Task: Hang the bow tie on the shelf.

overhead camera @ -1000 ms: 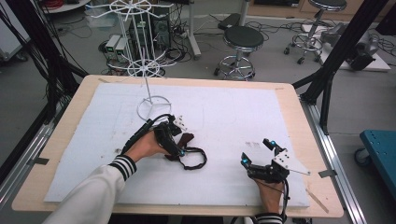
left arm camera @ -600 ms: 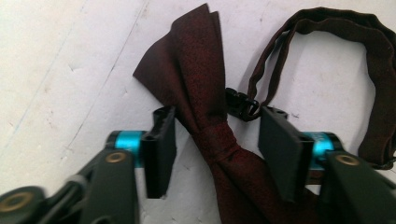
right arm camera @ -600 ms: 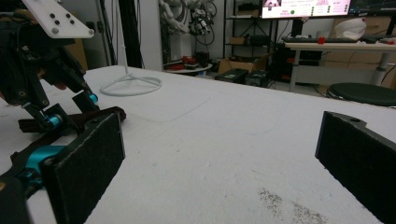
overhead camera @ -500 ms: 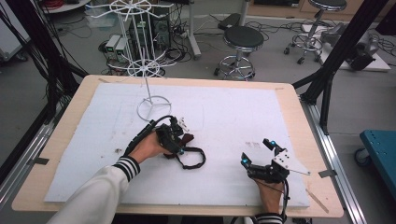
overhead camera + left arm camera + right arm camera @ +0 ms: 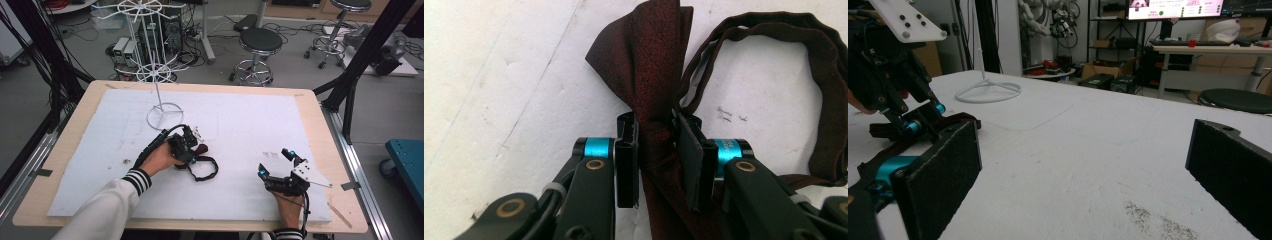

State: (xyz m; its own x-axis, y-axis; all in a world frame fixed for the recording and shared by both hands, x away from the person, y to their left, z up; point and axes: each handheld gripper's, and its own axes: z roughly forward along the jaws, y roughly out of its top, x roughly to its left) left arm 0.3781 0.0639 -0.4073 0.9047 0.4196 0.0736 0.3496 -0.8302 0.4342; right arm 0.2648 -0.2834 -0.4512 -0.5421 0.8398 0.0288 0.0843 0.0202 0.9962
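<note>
A dark red bow tie (image 5: 649,65) with a dark strap loop (image 5: 824,100) lies on the white foam board (image 5: 250,120), left of centre. My left gripper (image 5: 656,145) has just been closing, and both pads now pinch the tie's knot. In the high view the left gripper (image 5: 192,154) sits over the bow tie (image 5: 202,148), and the strap (image 5: 202,172) curls toward the person. My right gripper (image 5: 274,162) rests near the front right of the board, jaws wide apart. In its own view the right gripper (image 5: 1085,170) holds nothing, with the left gripper (image 5: 898,75) farther off.
A white wire display stand (image 5: 155,65) rises from a ring base (image 5: 164,116) at the back left of the board. The wooden table edge (image 5: 325,125) frames the foam. Stools and cables lie beyond the table.
The left gripper's jaws have closed onto the bow tie's knot, with the hand staying in place. The right gripper has not moved.
</note>
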